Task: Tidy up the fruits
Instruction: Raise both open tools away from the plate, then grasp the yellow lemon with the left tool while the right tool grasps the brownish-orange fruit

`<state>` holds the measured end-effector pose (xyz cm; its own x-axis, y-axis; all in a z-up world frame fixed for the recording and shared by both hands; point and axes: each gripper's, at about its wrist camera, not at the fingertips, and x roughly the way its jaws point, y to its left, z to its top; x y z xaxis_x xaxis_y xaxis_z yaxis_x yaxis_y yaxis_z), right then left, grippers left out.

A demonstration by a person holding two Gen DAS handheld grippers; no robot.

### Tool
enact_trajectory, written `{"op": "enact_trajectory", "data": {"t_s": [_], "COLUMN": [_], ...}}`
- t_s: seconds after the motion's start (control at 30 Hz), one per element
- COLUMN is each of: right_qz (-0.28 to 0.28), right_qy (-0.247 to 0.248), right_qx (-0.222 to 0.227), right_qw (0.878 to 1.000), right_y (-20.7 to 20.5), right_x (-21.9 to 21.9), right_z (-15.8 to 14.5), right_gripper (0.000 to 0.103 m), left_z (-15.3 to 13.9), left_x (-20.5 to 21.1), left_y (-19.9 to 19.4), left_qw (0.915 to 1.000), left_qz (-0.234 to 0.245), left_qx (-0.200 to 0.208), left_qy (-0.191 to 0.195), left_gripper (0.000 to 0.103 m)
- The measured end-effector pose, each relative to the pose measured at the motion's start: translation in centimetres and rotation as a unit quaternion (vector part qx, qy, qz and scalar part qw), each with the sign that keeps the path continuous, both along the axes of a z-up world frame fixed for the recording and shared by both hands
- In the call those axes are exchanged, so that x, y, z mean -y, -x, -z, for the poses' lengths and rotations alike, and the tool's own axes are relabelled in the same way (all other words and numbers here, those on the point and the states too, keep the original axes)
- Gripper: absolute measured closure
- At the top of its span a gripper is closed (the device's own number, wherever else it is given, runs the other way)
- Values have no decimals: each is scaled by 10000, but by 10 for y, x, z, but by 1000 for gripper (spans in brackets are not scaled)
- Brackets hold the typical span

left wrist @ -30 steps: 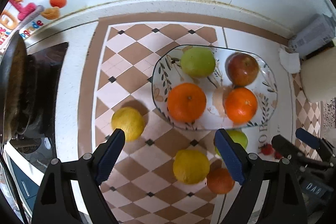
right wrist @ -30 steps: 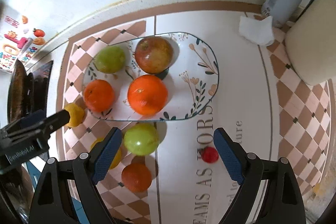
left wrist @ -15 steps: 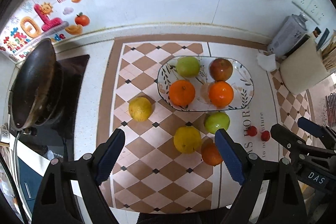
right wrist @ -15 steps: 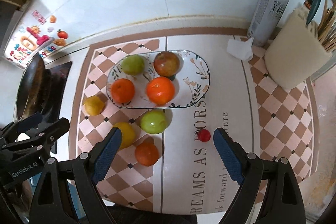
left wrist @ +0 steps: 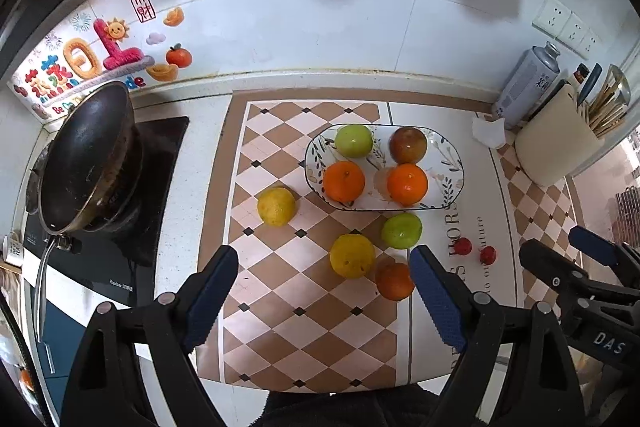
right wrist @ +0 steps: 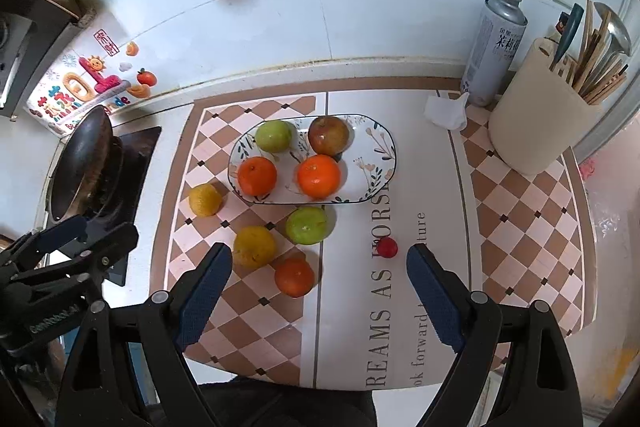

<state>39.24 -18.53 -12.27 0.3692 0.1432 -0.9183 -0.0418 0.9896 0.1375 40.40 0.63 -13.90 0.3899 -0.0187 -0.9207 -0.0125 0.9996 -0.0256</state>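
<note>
Plate [left wrist: 454, 163] white w/ leaf print; mat [left wrist: 288, 323] brown-pink checks.

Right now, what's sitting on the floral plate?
The plate holds four fruits: a green apple, a reddish apple and two oranges. Its right end is bare. Whatever lies under the fruits is covered.

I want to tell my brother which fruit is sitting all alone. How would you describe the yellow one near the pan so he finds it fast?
Start at the oval white plate with leaf patterns on the brown-and-cream checkered counter mat. Look off its left end, toward the black frying pan. There a small round yellow citrus fruit lies alone on the mat; the other yellow fruit is bigger and sits clustered with a green and an orange one.
</note>
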Motion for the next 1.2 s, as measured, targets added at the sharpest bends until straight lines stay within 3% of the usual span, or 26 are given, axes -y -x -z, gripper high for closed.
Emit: {"op": "enact_trajectory", "data": {"t_s": [0.33, 0.5, 0.63, 0.73, 0.9, 1.07, 1.2], "right_qz": [-34, -10, -34, -88, -194, -346, -629], "right_qy": [-123, -348, -536, -570, -738, -904, -862], "right_qx": [15, -188, -636, -1080, -1756, -1981, -1947], "right_qw": [9999, 9992, 9965, 9925, 9815, 9754, 9750], "right_y": [0, -7, -18, -25, -31, -35, -35], "right_x": [-4, -3, -2, -5, -19, -37, -47], "right_z": [-4, 16, 64, 113, 185, 229, 248], "right_gripper": [12, 12, 12, 12, 12, 12, 42], "left_z": [2, 13, 38, 65, 106, 135, 162], "left_x": [0, -2, -12, -18, -21, -21, -18], "left_y": [3, -3, -14, -24, -35, -42, -49], "left_qw": [9999, 9994, 9986, 9975, 9916, 9886, 9822], "left_qz": [-96, -214, -398, -406, -424, -410, -497], "left_qx": [90, 79, -74, -421, -970, -1357, -1811], "left_qy": [-51, -255, -343, -389, -746, -501, 52], "left_gripper": [15, 15, 15, 9, 9, 9, 9]}}
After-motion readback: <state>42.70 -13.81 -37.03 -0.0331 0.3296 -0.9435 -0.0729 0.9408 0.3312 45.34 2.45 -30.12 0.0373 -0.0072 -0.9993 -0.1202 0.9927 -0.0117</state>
